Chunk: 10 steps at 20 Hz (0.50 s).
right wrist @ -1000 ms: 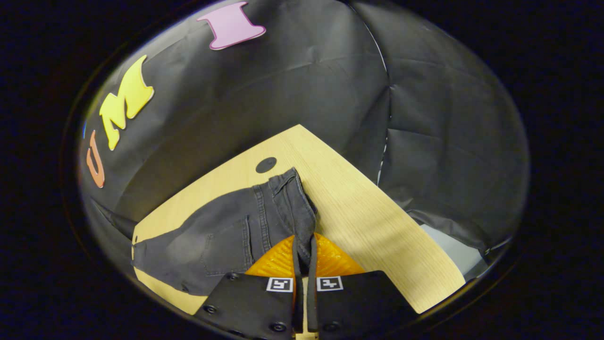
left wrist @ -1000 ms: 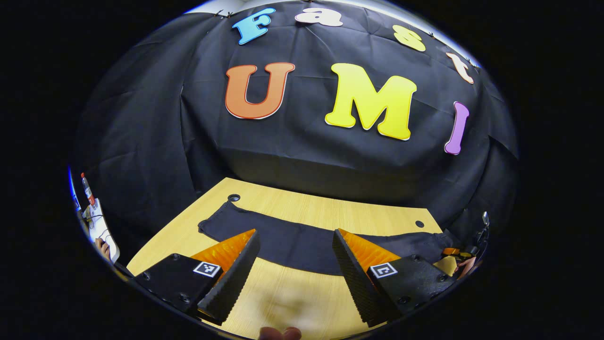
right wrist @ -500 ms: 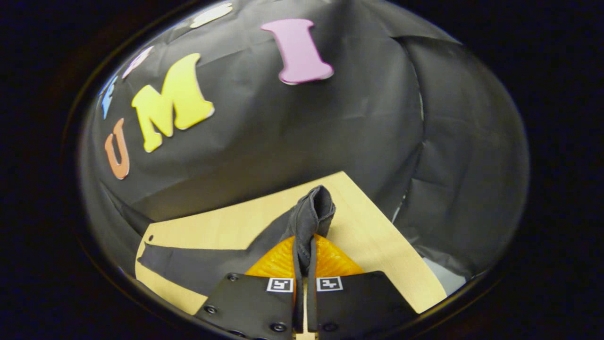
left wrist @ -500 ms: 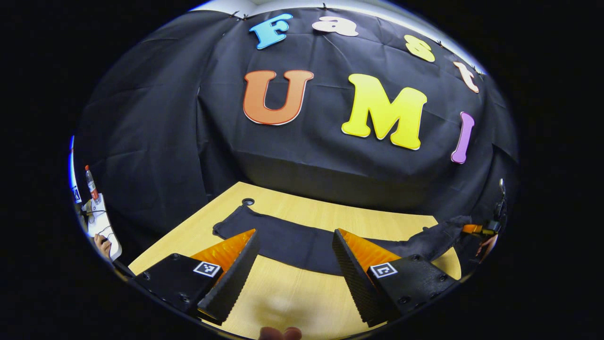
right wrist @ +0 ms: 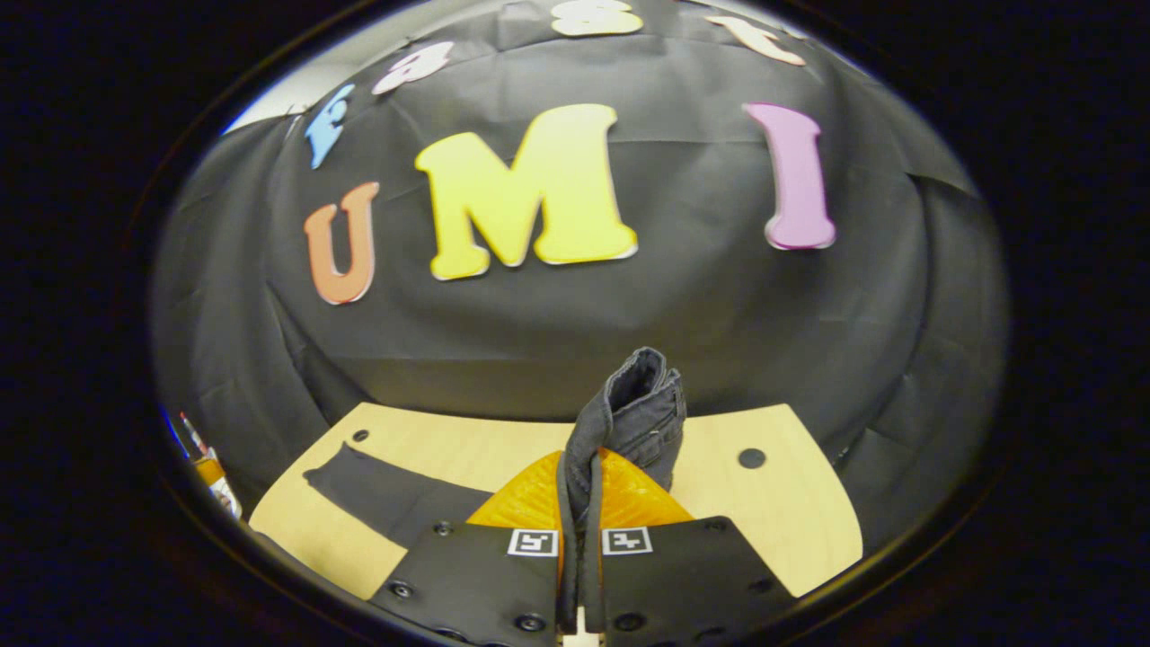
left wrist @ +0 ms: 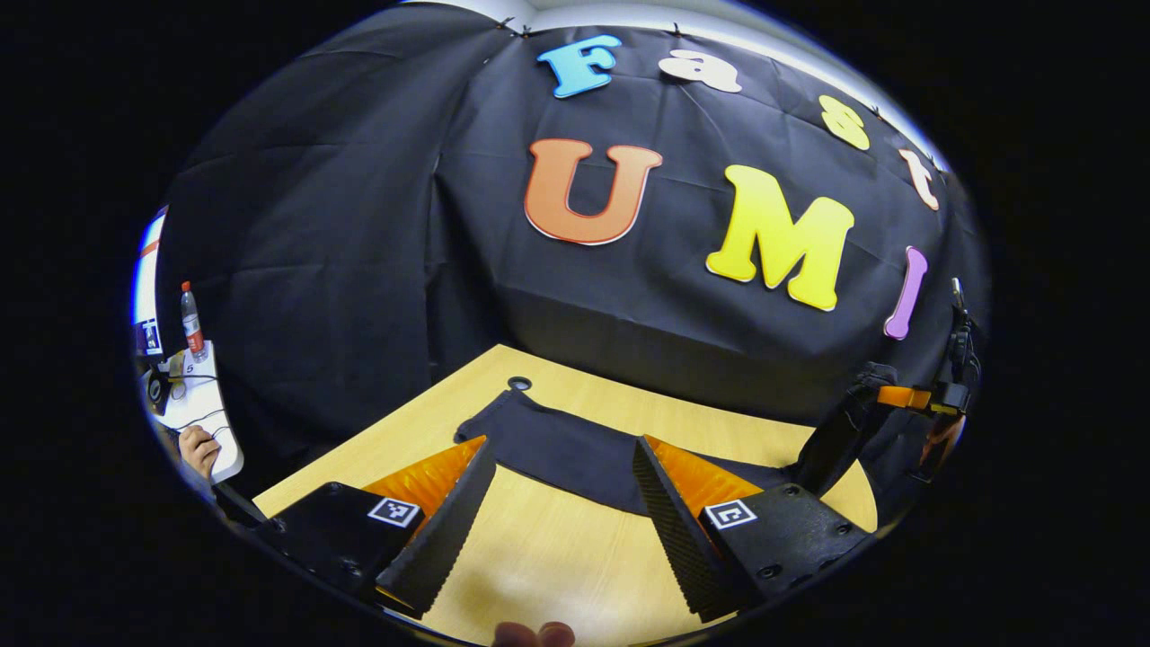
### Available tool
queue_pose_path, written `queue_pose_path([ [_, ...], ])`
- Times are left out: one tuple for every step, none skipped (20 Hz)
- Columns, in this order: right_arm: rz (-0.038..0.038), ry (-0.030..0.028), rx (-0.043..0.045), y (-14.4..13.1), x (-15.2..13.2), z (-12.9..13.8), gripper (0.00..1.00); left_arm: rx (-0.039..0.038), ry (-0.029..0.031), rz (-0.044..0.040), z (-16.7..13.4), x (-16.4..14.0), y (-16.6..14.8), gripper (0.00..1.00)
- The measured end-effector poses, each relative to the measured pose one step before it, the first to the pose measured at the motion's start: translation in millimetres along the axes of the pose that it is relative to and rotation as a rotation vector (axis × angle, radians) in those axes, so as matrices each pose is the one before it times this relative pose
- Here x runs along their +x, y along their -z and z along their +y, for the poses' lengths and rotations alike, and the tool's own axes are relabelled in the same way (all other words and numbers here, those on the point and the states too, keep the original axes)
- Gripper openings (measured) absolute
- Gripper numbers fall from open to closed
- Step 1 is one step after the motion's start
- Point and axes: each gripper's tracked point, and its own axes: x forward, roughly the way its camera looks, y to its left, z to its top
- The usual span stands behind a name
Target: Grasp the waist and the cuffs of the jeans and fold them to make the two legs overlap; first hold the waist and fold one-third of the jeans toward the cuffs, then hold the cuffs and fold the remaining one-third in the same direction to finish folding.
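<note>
We note the right gripper (right wrist: 579,503) has both fingers clamped on the waist (right wrist: 640,404) of the jeans (left wrist: 575,449), held raised above the wooden table (left wrist: 557,548). The legs trail flat toward the far-left cuffs (left wrist: 490,420). The left gripper (left wrist: 561,512) hovers over bare table, fingers apart and empty. We judge the denim soft but fairly heavy: it drapes and bunches at the pinch. The thick waistband seam looks the safest hold; next, the 2 stacked cuff hems.
</note>
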Motion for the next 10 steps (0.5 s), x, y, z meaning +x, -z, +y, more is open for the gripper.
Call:
queue_pose_path([
  [0.00988, -0.02050, -0.00862, 4.00, 5.56, 20.01, 0.00, -0.00849, -0.01014, -0.00368, 9.19, -1.40, -0.36, 0.99],
  [0.00996, -0.01464, -0.01164, 3.78, 6.13, 16.84, 0.04, -0.00453, -0.01471, -0.00353, 11.08, -3.06, 0.12, 0.99],
  [0.01152, -0.01200, -0.01076, 3.30, 6.83, 16.42, 0.03, -0.00453, -0.01455, -0.00248, 9.75, -3.49, -1.46, 0.99],
  [0.01014, -0.01313, -0.01149, 5.32, 8.04, 16.10, 0.04, -0.00830, -0.01060, -0.00082, 9.58, -3.00, -0.06, 0.99],
  [0.01195, -0.01108, -0.01581, 5.99, 9.48, 15.81, 0.04, -0.01283, -0.00404, 0.00300, 7.80, -2.81, 2.40, 0.99],
  [0.01436, -0.00977, -0.01972, 7.94, 8.51, 14.60, 0.03, -0.01563, -0.00212, 0.00338, 4.71, -2.52, 1.57, 0.99],
  [0.01502, -0.00843, -0.01963, 8.85, 10.55, 15.36, 0.03, -0.01314, -0.00553, 0.00570, 4.82, -2.90, 1.76, 0.99],
  [0.01810, -0.00637, -0.02157, 9.80, 9.14, 14.50, 0.03, -0.00939, -0.00349, 0.00610, 4.64, -2.43, 2.14, 0.99],
  [0.01884, -0.01037, -0.02259, 11.83, 11.94, 13.95, 0.03, -0.00589, -0.00516, 0.00268, 4.75, -2.83, 2.06, 0.99],
  [0.02407, -0.00946, -0.02269, 11.60, 13.13, 12.39, 0.04, -0.00334, -0.00278, 0.00156, 3.49, -2.43, 0.77, 0.99],
])
